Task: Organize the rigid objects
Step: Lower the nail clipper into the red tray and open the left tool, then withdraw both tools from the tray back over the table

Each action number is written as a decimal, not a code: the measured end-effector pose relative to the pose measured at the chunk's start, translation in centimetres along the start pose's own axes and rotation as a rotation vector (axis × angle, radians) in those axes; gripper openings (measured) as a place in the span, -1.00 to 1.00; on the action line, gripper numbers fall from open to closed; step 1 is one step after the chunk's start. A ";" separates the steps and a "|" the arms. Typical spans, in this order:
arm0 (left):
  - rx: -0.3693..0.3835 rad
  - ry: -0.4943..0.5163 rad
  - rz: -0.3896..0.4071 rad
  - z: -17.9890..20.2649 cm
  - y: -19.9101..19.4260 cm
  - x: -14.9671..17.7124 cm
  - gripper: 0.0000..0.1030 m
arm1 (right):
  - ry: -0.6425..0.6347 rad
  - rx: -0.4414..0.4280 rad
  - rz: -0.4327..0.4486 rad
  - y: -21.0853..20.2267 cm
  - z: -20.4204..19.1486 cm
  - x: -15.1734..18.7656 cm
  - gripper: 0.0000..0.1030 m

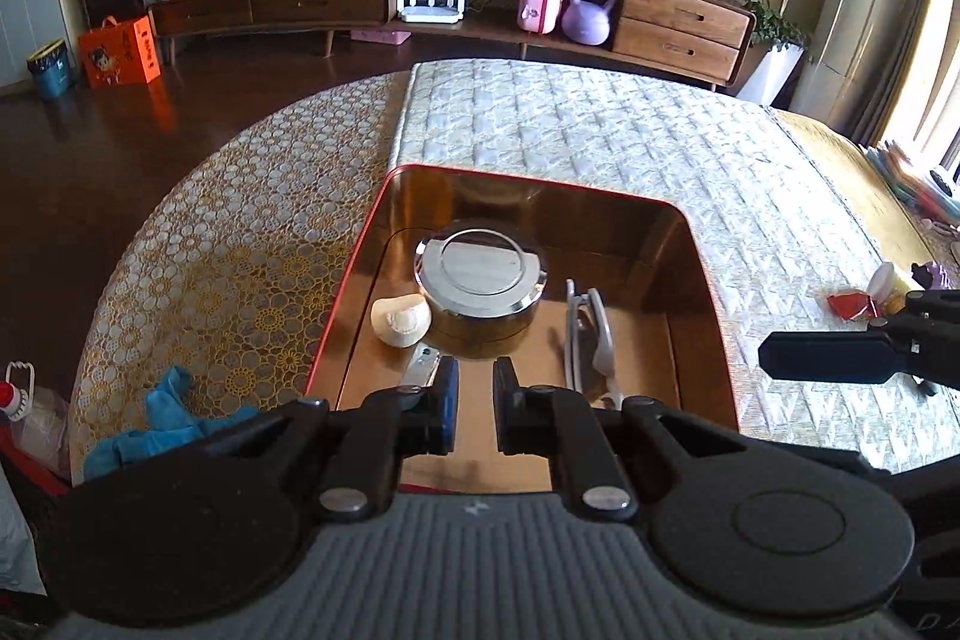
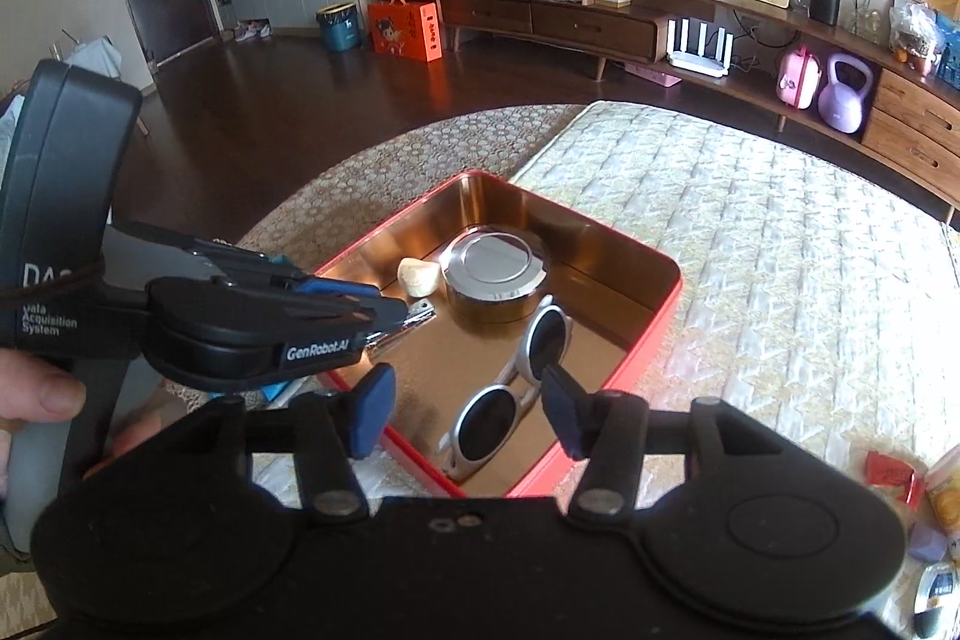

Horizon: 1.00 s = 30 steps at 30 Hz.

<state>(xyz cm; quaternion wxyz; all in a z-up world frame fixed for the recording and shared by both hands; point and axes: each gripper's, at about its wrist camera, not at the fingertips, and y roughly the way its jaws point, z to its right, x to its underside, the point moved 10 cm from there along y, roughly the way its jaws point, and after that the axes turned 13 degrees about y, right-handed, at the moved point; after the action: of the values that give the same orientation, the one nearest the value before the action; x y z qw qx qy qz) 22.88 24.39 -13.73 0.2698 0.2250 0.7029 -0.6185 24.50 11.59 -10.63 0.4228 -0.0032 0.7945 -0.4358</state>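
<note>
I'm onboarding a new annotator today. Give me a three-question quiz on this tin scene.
1. True or false: the sunglasses lie inside the red tin.
2. What sits just left of the steel container: (a) shell, (b) kettlebell, (c) router?
3. Fill in: the right gripper is ____ and holds nothing.

Key: 1 true; 2 a; 3 open.

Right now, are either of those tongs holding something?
Neither. The left tongs hang over the red metal tin, jaws empty; the right tongs are open above the silver-framed sunglasses.
</note>
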 end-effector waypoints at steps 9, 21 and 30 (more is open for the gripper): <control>0.017 0.040 0.043 2.6 -2.0 -0.9 -0.77 | 0.035 0.003 0.052 -3.3 1.7 1.0 0.23; 0.065 0.081 0.062 7.3 -3.2 -1.3 -0.54 | 0.092 0.028 0.126 -7.1 4.7 2.6 0.51; 0.089 0.110 0.067 11.1 -3.1 -1.6 -0.48 | 0.181 0.094 0.181 -9.8 9.2 4.1 0.78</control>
<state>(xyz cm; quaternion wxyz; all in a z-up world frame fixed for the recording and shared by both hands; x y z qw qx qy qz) 23.21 12.97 -11.33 0.2410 0.2939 0.6806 -0.6264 24.50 -2.43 -8.98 0.3867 0.1275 0.8052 -0.4311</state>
